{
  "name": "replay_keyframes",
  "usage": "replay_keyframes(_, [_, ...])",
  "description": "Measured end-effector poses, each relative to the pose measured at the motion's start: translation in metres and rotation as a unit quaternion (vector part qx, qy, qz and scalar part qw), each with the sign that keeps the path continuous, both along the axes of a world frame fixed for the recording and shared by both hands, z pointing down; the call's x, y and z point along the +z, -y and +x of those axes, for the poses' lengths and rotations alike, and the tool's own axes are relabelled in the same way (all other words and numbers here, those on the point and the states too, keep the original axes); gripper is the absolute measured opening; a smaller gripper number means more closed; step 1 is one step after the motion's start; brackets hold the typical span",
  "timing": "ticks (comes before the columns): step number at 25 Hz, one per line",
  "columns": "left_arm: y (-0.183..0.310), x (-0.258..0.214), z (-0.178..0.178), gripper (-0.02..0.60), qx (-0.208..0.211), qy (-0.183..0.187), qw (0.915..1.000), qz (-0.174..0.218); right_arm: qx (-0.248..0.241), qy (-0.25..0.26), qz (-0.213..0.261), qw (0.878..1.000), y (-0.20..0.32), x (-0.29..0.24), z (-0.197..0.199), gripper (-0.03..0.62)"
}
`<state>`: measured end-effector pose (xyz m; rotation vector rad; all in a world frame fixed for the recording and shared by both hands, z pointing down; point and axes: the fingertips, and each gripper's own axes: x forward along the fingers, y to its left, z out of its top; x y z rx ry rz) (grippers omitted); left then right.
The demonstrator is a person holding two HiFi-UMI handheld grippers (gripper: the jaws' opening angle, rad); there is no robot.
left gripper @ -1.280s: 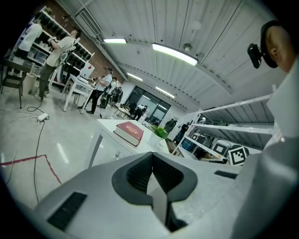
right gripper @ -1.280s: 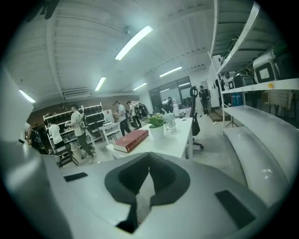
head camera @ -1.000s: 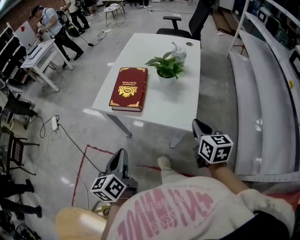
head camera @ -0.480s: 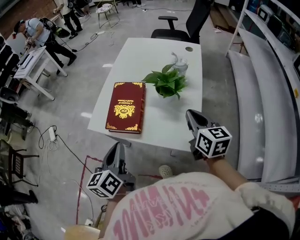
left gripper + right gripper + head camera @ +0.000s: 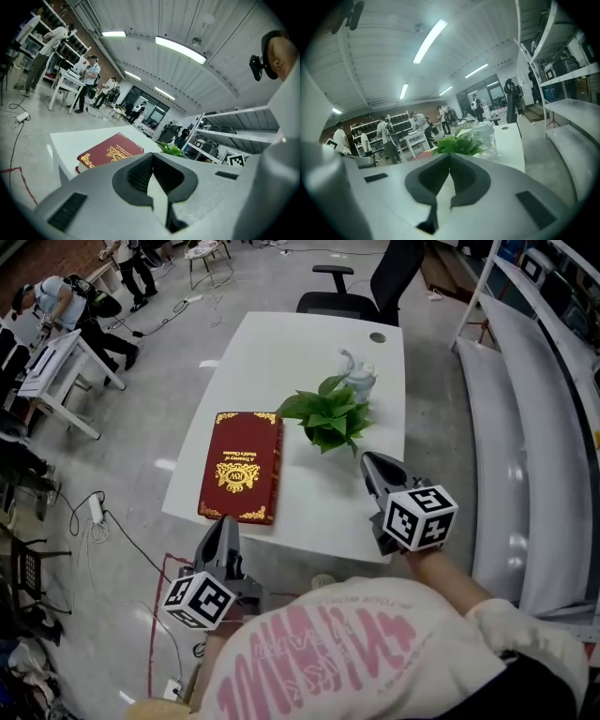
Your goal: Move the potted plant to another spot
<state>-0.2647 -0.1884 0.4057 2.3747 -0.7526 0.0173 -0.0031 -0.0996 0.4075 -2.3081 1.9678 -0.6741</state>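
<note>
I'm on the approach, with nothing gripped. The potted plant stands right of centre on the white counter. In the head view it is just right of the red book and just below a clear vessel.

My right hand-held gripper is over the counter's lower right part, near the plant but apart from it. Its jaws are fully together with nothing between them. My left hand-held gripper sits at the counter's lower edge below the book, also closed and empty; its own view shows the pads meeting.

To do this well, I judge I should spread the right jaws before going in. I'd come in under the leaves and close on the pot itself, since leaves would likely tear or slip. The foliage hides the pot from above, so I'd look for its wall in the right gripper view. Then lift straight, keep it upright and steer clear of the vessel. The bare stretch at the upper left of the counter looks the easiest landing spot.

Count: one potted plant, one book, one clear vessel, one counter, two hand-held grippers.
</note>
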Motion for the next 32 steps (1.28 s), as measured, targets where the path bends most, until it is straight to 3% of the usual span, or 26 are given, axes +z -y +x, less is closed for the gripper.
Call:
replay_keyframes(12, [0.004, 0.013, 0.011, 0.003, -0.010, 0.016, 0.9997, -0.015, -0.061, -0.009, -0.050, 0.997, 0.014, 0.046, -0.007, 0.006])
replay_keyframes(22, [0.007, 0.020, -0.006, 0.003, -0.031, 0.026, 0.9989, -0.023, -0.071, -0.033, -0.085, 0.993, 0.040, 0.084, 0.002, 0.008])
replay_keyframes(32, [0.014, 0.028, -0.028, 0.003, -0.060, 0.040, 0.9967, -0.038, -0.108, -0.033, -0.093, 0.989, 0.069, 0.097, -0.001, 0.371])
